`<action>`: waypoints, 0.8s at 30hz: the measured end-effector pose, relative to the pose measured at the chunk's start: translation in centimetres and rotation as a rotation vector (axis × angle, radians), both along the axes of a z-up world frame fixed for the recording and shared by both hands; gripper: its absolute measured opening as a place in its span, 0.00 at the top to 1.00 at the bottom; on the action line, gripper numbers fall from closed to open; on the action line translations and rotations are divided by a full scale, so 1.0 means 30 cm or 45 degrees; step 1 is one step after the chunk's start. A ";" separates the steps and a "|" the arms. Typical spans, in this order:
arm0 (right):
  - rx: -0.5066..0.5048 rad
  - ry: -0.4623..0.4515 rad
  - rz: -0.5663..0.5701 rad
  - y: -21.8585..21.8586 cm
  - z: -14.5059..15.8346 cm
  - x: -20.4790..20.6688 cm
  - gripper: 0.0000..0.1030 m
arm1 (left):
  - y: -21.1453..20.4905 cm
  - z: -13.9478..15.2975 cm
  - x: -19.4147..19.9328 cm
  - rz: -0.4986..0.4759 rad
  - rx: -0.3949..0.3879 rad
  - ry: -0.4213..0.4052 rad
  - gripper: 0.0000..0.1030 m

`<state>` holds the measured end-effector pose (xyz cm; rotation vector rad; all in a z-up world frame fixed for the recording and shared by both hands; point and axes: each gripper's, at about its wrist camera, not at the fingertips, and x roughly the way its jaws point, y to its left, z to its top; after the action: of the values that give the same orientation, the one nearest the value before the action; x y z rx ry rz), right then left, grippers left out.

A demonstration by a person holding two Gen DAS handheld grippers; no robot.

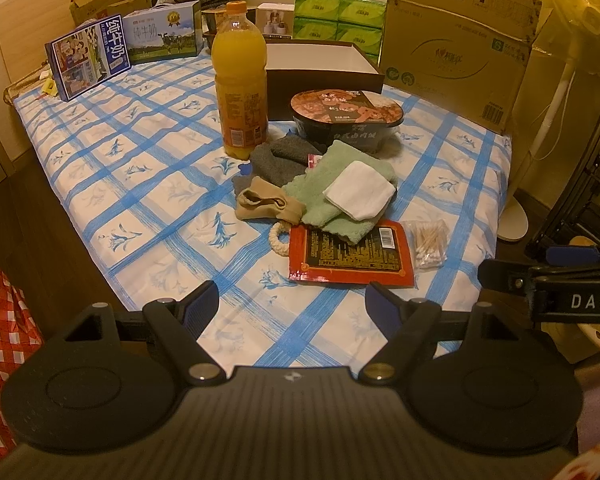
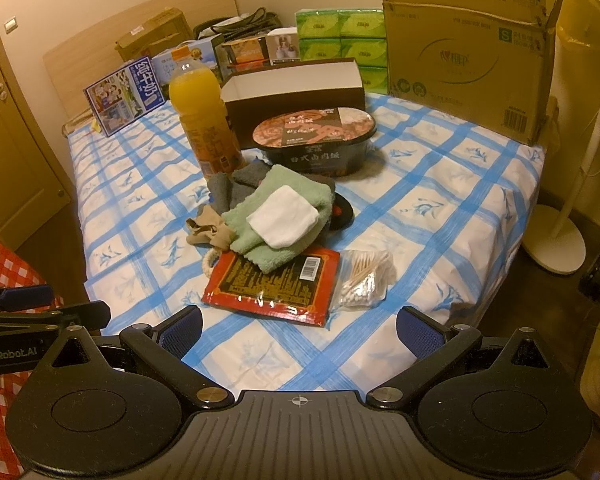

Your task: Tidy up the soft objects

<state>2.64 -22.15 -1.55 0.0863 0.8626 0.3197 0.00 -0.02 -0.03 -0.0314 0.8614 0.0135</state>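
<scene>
We see the soft pile mid-frame on the bed (image 1: 140, 160): green towel (image 1: 332, 188) with its long axis running lower-left to upper-right, white pad (image 1: 359, 195) on top, grey cloth (image 1: 278, 156) behind, beige sock (image 1: 266, 204) at left. Left tongs (image 1: 292, 308) and right tongs (image 2: 298, 330) are both spread wide, empty, level at bottom frame, pointing at the pile.

Blue-and-white checked bed sheet (image 1: 148, 184) spread over the bed. Tall plastic bottle of orange juice (image 1: 240, 80) upright near the middle, just beside a black oval instant-meal bowl (image 1: 346, 118). Behind both, an open brown cardboard tray with white inside (image 1: 324, 62). Flat red snack packet (image 1: 350, 252) lying near the front edge, clear bag of cotton swabs (image 1: 428, 242) touching its right side. Large corrugated cardboard carton (image 1: 460, 44) standing at the far right, green tissue packs (image 1: 338, 20) stacked left of it. Blue milk box (image 1: 88, 56) tilted at the far left.
</scene>
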 end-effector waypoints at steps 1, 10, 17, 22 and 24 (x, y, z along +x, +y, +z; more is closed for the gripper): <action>0.001 0.001 -0.001 -0.001 -0.001 0.002 0.00 | -0.001 -0.008 0.009 0.001 0.000 0.003 0.23; 0.013 0.002 -0.002 -0.009 -0.017 0.033 0.00 | 0.006 -0.031 0.032 0.008 0.008 0.015 0.23; 0.063 0.002 -0.007 -0.011 -0.050 0.089 0.00 | 0.024 -0.062 0.092 0.021 0.011 0.039 0.23; 0.093 -0.017 -0.009 -0.038 -0.068 0.118 0.00 | 0.036 -0.088 0.133 0.030 0.014 0.060 0.23; 0.097 -0.024 -0.015 -0.041 -0.078 0.134 0.00 | 0.042 -0.103 0.158 0.029 0.008 0.070 0.23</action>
<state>6.65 -23.38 -3.88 0.1592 0.8307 0.3419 4.72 1.23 -3.12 -0.0353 0.9159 0.0385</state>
